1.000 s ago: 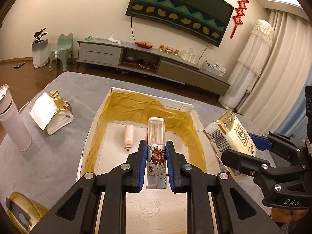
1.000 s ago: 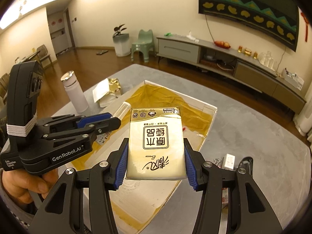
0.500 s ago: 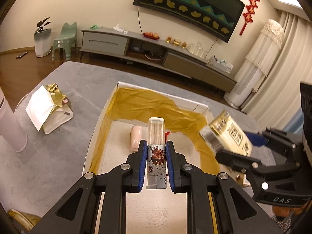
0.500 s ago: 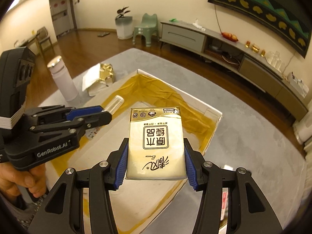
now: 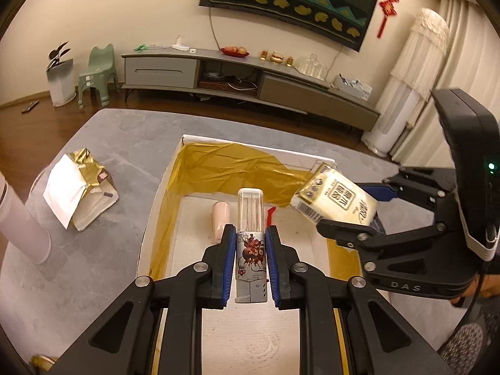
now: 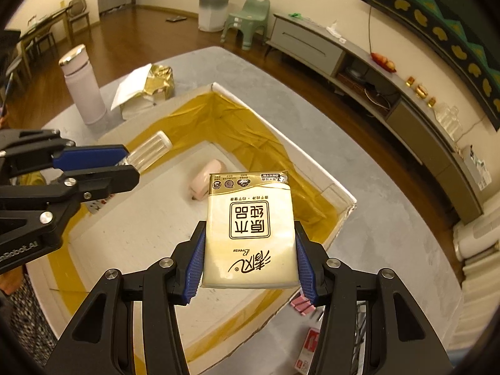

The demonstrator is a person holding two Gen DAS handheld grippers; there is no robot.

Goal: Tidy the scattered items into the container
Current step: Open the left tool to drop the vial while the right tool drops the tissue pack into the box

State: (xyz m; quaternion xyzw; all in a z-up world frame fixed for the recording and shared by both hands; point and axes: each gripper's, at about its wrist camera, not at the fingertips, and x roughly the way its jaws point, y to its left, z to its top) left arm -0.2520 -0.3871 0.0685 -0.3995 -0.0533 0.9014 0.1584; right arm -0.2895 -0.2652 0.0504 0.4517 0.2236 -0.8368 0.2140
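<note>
A white cardboard box lined with gold foil sits on the grey table. My left gripper is shut on a clear toothpick dispenser with a cartoon label, held above the box floor. My right gripper is shut on a cream tissue pack, hovering over the box's right side. The left gripper with the dispenser shows at the left of the right wrist view. A pink oblong item lies inside the box.
A crumpled gold and white bag and a pale pink flask stand left of the box. Small pink and red items lie on the table right of the box. A person's hand holds the left gripper.
Both grippers have moved forward over the box. The tissue pack has travelled from beside the box's right wall to above its interior and tilted downward. Both grips are unchanged.
</note>
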